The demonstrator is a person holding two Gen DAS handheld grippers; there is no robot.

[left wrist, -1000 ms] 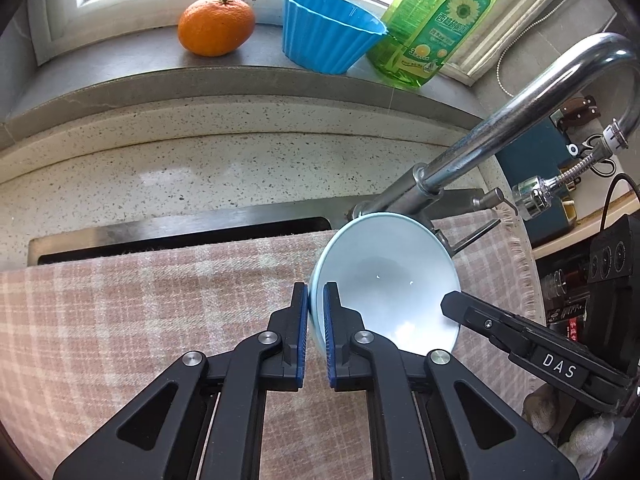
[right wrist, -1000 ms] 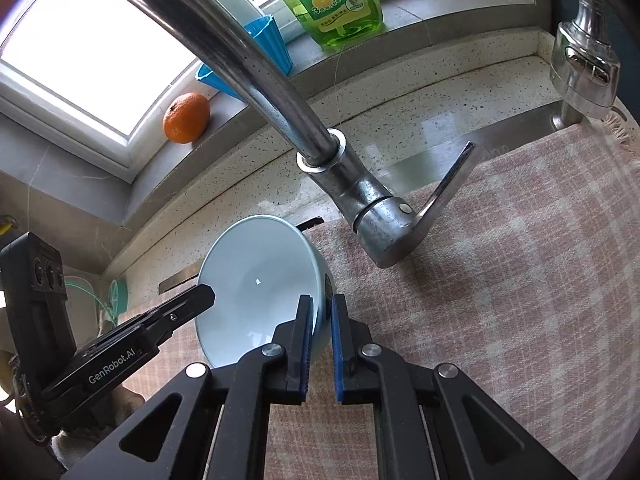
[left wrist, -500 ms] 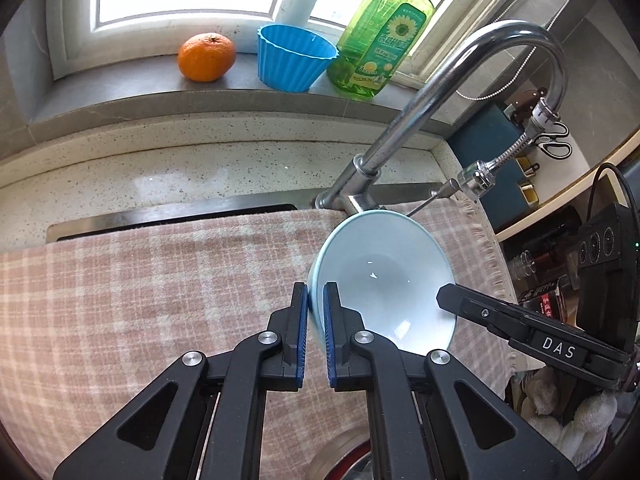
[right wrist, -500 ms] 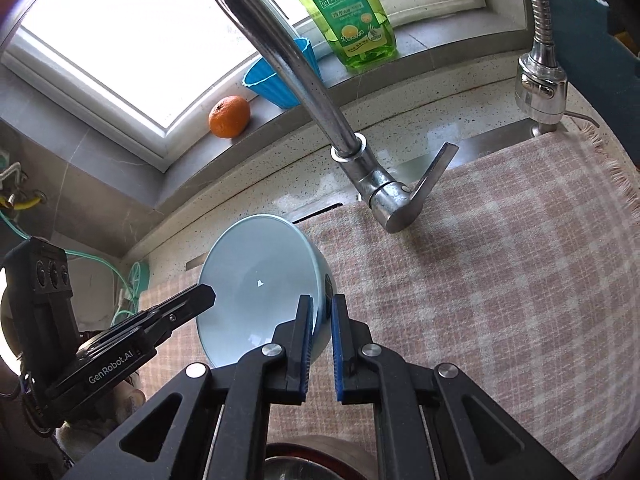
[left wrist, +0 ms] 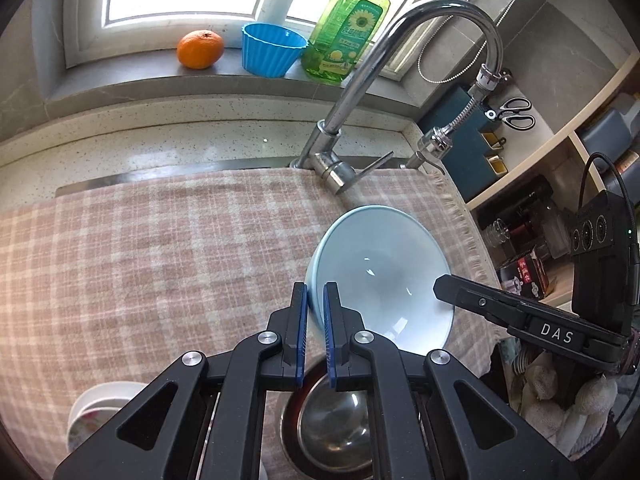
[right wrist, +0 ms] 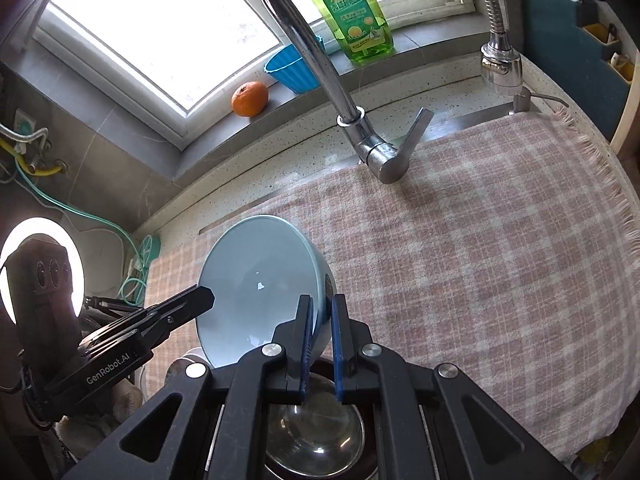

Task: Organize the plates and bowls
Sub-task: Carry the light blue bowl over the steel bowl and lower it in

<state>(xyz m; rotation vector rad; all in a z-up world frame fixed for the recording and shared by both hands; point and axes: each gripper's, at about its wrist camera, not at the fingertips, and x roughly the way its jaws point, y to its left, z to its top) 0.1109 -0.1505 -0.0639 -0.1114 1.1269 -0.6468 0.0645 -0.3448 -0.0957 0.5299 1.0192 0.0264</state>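
Gripping the blue bowl rim, left gripper and right gripper both clamped, center frame, above the cloth.

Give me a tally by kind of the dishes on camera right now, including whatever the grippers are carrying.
Light blue ceramic bowl, clamped at its rim by the left gripper and the right gripper: 1
Steel bowl below it: 1
White patterned dish at the lower left, partly hidden: 1
Blue fluted cup on the windowsill: 1
Total: 4
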